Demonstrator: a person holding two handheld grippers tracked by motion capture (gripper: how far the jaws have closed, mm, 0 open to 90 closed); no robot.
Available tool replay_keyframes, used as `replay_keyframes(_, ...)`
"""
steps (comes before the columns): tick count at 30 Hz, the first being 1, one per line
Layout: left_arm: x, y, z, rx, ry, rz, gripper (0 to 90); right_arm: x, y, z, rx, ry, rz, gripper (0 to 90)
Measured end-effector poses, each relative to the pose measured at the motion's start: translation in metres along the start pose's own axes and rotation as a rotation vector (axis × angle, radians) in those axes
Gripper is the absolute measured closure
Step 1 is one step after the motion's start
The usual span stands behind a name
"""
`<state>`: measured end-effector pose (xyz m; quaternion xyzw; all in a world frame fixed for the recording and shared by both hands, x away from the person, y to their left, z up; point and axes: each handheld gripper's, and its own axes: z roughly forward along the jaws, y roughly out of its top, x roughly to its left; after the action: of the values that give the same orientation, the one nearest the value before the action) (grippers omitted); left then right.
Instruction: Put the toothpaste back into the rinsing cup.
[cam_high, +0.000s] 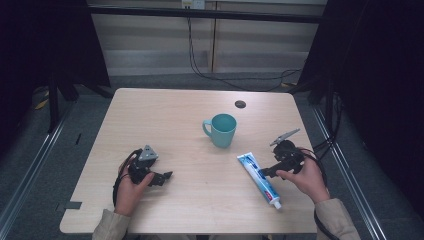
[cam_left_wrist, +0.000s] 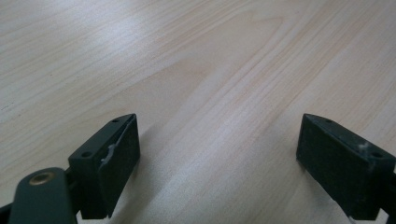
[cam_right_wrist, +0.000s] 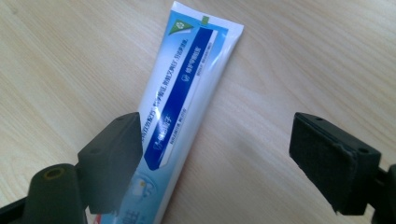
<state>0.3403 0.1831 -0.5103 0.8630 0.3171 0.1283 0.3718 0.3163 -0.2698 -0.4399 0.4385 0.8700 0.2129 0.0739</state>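
The toothpaste tube (cam_high: 260, 179) lies flat on the bench (cam_high: 190, 200), just right of centre, its cap pointing toward the person and its crimped end toward the teal mug (cam_high: 221, 129). The right gripper (cam_high: 266, 171) hangs over the tube's middle with jaws spread wide and nothing held; in the right gripper view one jaw already overlaps the tube (cam_right_wrist: 180, 93) while the other stands well clear. The left gripper (cam_high: 165, 176) rests wide open and empty over bare wood. The risk is an off-centre closure: the tube is slick and soft, so it may pivot, skid away, or squash rather than lift.
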Motion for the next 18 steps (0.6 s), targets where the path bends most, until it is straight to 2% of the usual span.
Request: replay_keyframes(18,0.000,0.000,0.000,0.000,0.000,0.000,13.3,0.022,0.024,0.017,0.075,0.037,-0.066,17.1)
